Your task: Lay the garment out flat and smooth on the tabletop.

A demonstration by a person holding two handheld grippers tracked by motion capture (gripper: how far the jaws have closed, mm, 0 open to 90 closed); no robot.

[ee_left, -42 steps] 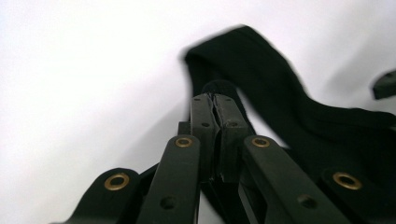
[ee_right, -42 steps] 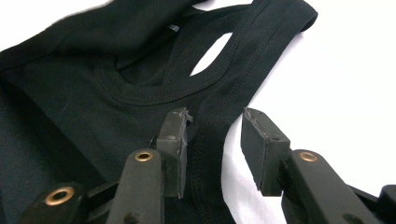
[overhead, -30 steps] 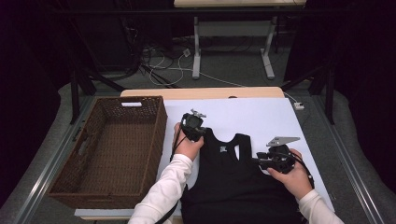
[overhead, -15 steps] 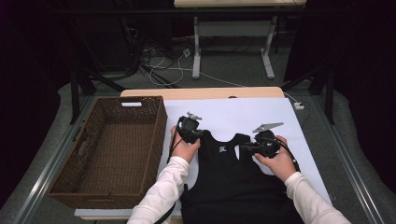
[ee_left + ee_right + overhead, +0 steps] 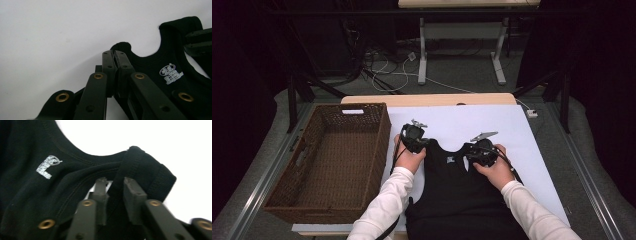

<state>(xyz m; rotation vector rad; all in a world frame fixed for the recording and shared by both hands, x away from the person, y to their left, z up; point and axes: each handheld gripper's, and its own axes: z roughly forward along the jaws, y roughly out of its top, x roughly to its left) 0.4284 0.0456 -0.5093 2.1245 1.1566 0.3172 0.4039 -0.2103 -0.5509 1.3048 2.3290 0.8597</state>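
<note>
A black sleeveless top [image 5: 462,195] with a small white neck print [image 5: 450,160] lies flat on the white sheet, hem toward the person. My left gripper [image 5: 426,144] is shut on its left shoulder strap [image 5: 122,47]; the jaws pinch the cloth [image 5: 115,53]. My right gripper [image 5: 471,153] is at the right shoulder strap [image 5: 140,162]. Its jaws have just been closing, and the strap runs between the fingertips [image 5: 115,181] with a gap still showing beside it. Seen from the left gripper view, the right gripper [image 5: 200,41] reaches in at the far strap.
A brown wicker basket [image 5: 381,150] stands at the left of the table, with nothing in it. The white sheet [image 5: 472,120] stretches beyond the top and to its right. Table legs and cables lie on the floor behind.
The right hand has moved up and left from the top's right side onto the right strap, and its jaws have narrowed. The left gripper has kept its hold in place.
</note>
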